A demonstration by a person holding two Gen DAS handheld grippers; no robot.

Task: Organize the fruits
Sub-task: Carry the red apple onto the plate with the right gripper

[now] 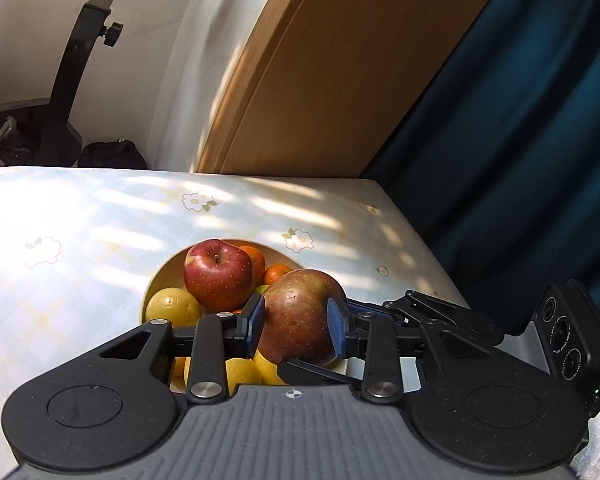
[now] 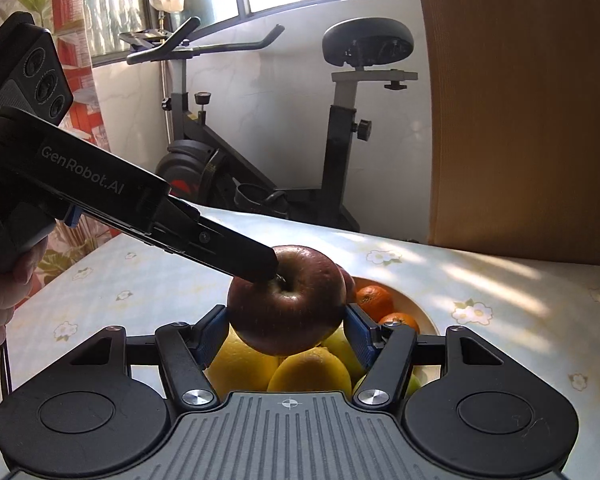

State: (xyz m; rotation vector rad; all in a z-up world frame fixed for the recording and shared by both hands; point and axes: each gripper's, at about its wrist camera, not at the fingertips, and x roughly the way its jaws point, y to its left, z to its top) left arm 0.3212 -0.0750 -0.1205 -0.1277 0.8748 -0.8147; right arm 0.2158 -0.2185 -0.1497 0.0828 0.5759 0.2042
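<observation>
A cream bowl (image 1: 158,280) on the flowered table holds a red apple (image 1: 218,276), oranges (image 1: 278,273) and yellow lemons (image 1: 174,307). My left gripper (image 1: 296,322) is shut on a second reddish-green apple (image 1: 300,316) just above the bowl. In the right wrist view my right gripper (image 2: 286,330) has its blue pads against the sides of the same apple (image 2: 286,300), and the left gripper's fingers (image 2: 256,262) come in from the left over its top. Lemons (image 2: 310,372) and oranges (image 2: 374,300) lie below in the bowl (image 2: 426,318).
The table (image 1: 80,240) has a pale flowered cloth, with its right edge near a dark blue curtain (image 1: 520,140). A wooden panel (image 2: 520,100) stands behind the table. An exercise bike (image 2: 260,140) stands beyond the far edge.
</observation>
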